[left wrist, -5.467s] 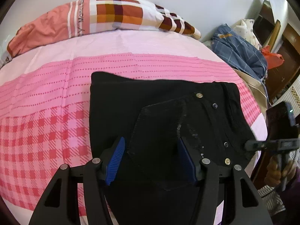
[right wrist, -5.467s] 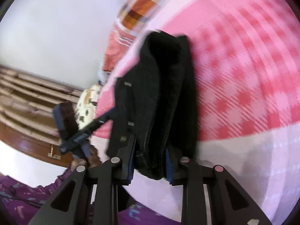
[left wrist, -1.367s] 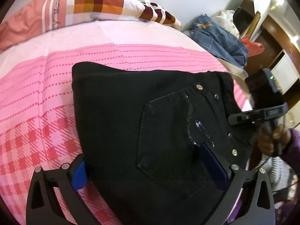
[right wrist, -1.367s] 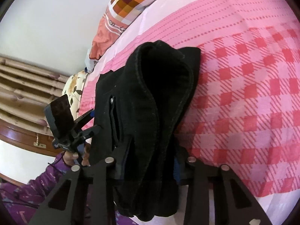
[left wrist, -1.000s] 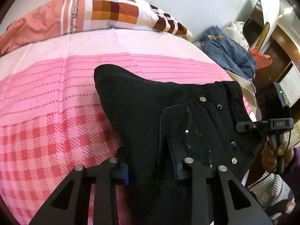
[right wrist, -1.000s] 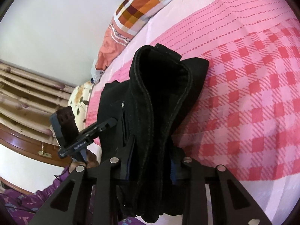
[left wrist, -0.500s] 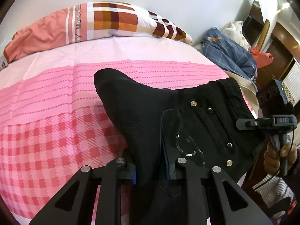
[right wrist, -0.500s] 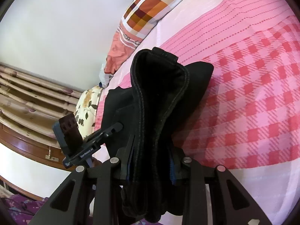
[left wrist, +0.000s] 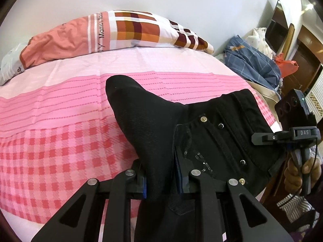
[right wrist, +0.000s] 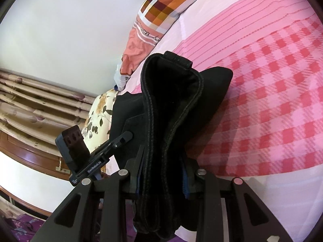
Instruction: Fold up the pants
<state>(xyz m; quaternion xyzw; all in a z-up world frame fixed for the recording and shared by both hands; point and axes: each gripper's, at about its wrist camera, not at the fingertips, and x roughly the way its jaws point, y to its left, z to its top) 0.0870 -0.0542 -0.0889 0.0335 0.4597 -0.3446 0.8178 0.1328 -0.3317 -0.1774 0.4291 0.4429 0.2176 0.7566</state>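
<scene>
The folded black pants [left wrist: 153, 125] are lifted off the pink checked bed [left wrist: 60, 145], with the studded back pocket side [left wrist: 214, 141] to the right. My left gripper [left wrist: 161, 181] is shut on a bunched fold at their near edge. My right gripper [right wrist: 161, 179] is shut on the thick stacked waistband end of the pants [right wrist: 171, 104], which stands up as a loop in front of it. The right gripper also shows in the left wrist view [left wrist: 290, 137], at the pants' right edge. The left gripper shows in the right wrist view [right wrist: 113, 147], left of the pants.
A patchwork pillow [left wrist: 121, 34] lies at the head of the bed by the white wall. A pile of blue checked clothes [left wrist: 252, 62] sits at the right past the bed edge, near wooden furniture [left wrist: 302, 50]. Curtains [right wrist: 40, 100] hang at the left in the right wrist view.
My left gripper has closed from wide open onto a fold of the pants. Both grippers have lifted the pants, so the fabric now rises off the bed.
</scene>
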